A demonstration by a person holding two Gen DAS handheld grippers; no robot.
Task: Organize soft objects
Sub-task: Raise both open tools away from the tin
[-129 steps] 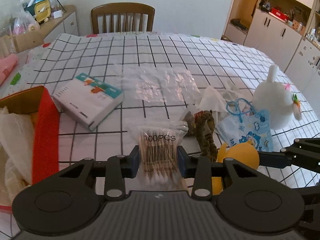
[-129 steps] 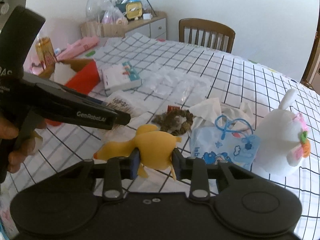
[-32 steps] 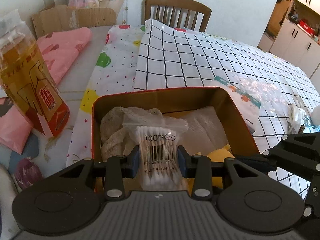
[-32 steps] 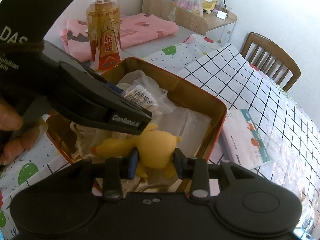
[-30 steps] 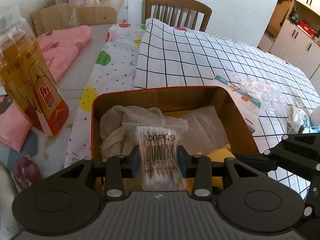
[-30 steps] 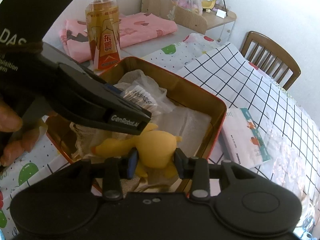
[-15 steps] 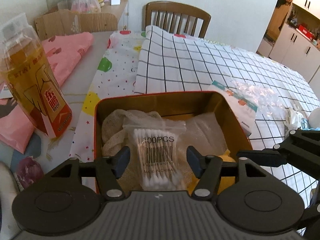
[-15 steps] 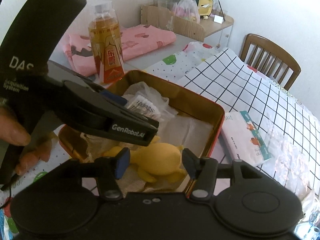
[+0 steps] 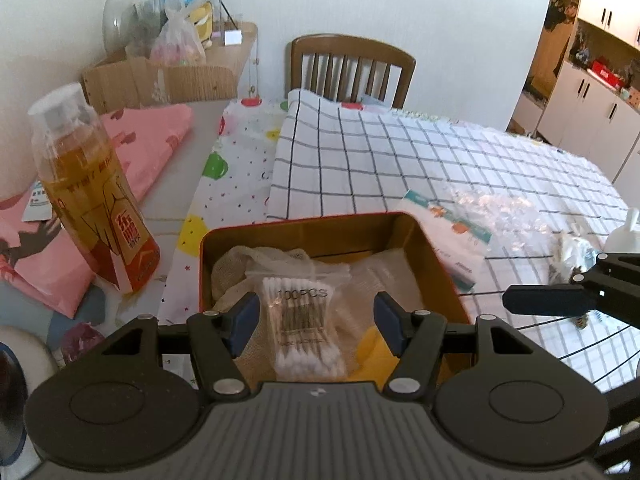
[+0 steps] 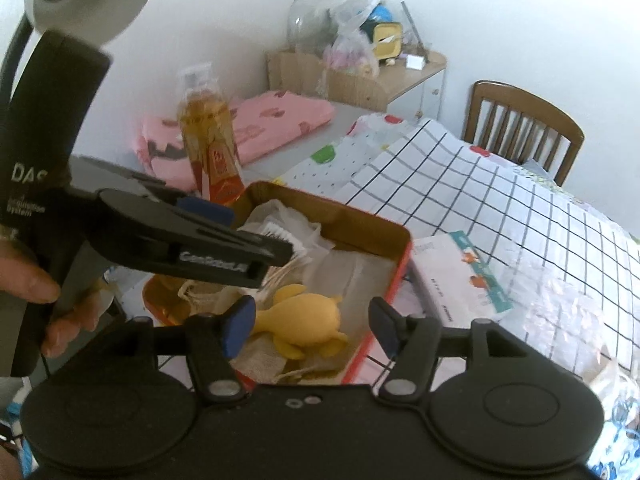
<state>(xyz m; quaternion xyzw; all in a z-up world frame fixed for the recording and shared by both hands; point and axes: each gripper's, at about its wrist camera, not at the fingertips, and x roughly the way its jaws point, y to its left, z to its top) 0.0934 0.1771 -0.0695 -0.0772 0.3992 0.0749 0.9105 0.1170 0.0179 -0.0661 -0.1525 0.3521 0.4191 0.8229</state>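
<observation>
- Tabletop (image 9: pixel 400 152) spread with a white cloth in a black grid, and beside it a white cloth dotted with coloured shapes (image 9: pixel 236 176); a wooden chair (image 9: pixel 352 68) stands at the far edge against a white wall.
- A red tin box (image 9: pixel 304 224) with a gold inside sits near the tabletop's edge, just beside a tall bottle of amber drink (image 9: pixel 92 204) and folded pink fabric (image 9: pixel 148 148).
- In the box lie a clear bag of cotton swabs (image 9: pixel 304 328) on a beige mesh cloth (image 9: pixel 236 272), and a yellow duck toy (image 10: pixel 304 320).
- The left tongs (image 9: pixel 316 320) are open above the swab bag, pads clear of it on both sides.
- The right tongs (image 10: pixel 308 320) are opening; the duck lies in the box between the pads, untouched.
- A tissue pack (image 10: pixel 460 276) and crumpled clear plastic (image 9: pixel 500 212) lie beyond the box.
- Only the left wrist view shows the white cabinets (image 9: pixel 588 112) at the room's right side and part of a white plush toy (image 9: pixel 624 232) on the grid cloth.
- Only the right wrist view shows the person's hand (image 10: pixel 48 300) around the left tool's handle, and a cluttered side cabinet (image 10: pixel 404 76) seen more fully.
</observation>
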